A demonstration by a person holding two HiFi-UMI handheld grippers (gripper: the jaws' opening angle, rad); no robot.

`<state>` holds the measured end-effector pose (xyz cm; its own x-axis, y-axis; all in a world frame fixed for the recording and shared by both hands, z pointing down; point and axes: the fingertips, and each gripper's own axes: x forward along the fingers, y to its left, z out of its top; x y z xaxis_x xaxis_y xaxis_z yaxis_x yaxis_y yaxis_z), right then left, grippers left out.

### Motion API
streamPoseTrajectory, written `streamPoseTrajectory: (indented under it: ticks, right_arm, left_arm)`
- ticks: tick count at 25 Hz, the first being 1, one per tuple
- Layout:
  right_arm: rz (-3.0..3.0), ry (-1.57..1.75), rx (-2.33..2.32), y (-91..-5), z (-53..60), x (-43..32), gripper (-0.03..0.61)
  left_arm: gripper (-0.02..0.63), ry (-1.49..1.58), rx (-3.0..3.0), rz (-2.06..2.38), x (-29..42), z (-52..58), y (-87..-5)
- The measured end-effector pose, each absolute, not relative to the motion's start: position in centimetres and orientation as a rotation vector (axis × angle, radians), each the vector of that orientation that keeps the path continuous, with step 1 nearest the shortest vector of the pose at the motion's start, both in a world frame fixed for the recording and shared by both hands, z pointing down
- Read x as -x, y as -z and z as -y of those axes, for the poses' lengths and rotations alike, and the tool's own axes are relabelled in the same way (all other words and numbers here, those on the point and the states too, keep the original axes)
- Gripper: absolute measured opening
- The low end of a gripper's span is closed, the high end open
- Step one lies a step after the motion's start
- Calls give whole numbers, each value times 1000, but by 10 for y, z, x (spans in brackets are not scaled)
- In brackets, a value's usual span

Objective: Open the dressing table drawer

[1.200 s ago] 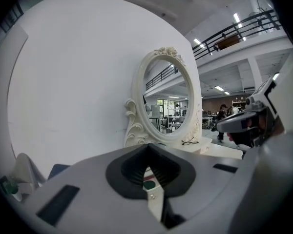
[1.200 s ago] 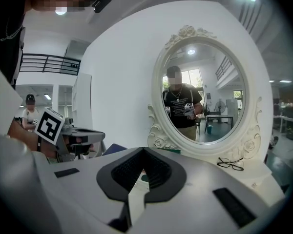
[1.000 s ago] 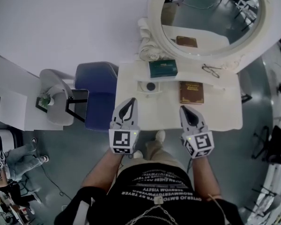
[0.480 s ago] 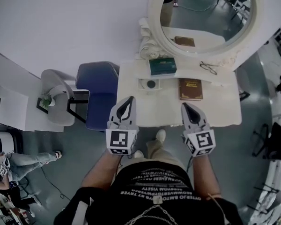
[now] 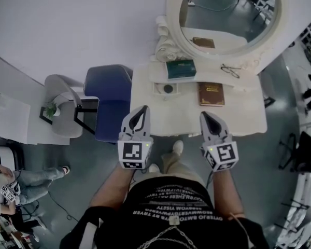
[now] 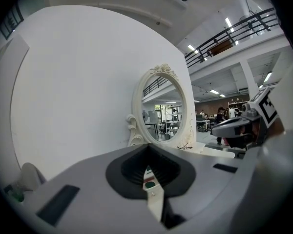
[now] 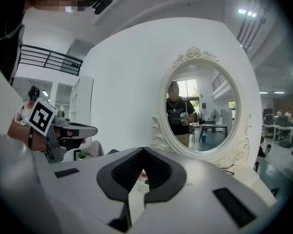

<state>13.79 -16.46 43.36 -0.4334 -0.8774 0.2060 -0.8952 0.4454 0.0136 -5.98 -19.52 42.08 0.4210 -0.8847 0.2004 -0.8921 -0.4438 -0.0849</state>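
Note:
The white dressing table (image 5: 233,115) stands against the wall under its oval mirror (image 5: 225,14). Its drawer front is hidden below the tabletop in the head view. My left gripper (image 5: 143,109) and right gripper (image 5: 203,115) hover side by side over the table's front edge, both shut and empty. In the left gripper view the left gripper (image 6: 149,171) shows its jaws meeting along a closed seam, pointing toward the mirror (image 6: 168,113). The right gripper (image 7: 142,175) looks the same, with the mirror (image 7: 202,108) ahead.
On the tabletop lie a green box (image 5: 180,68), a brown book (image 5: 211,94), glasses (image 5: 231,70) and a small white dish (image 5: 167,88). A blue stool (image 5: 111,95) and a white chair (image 5: 62,108) stand left of the table. My feet (image 5: 168,157) are at its front.
Both grippers stay shut and side by side. The table has slid slightly up the head view, so the grippers overlap less of its front edge.

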Motion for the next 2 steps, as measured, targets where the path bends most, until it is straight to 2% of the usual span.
streamPoseTrajectory:
  ticks: [2]
  right_arm:
    - [2507,-146,-1554,-434,163,-134,2]
  left_arm:
    - [3,-343,-2614,1640,64,194,-423]
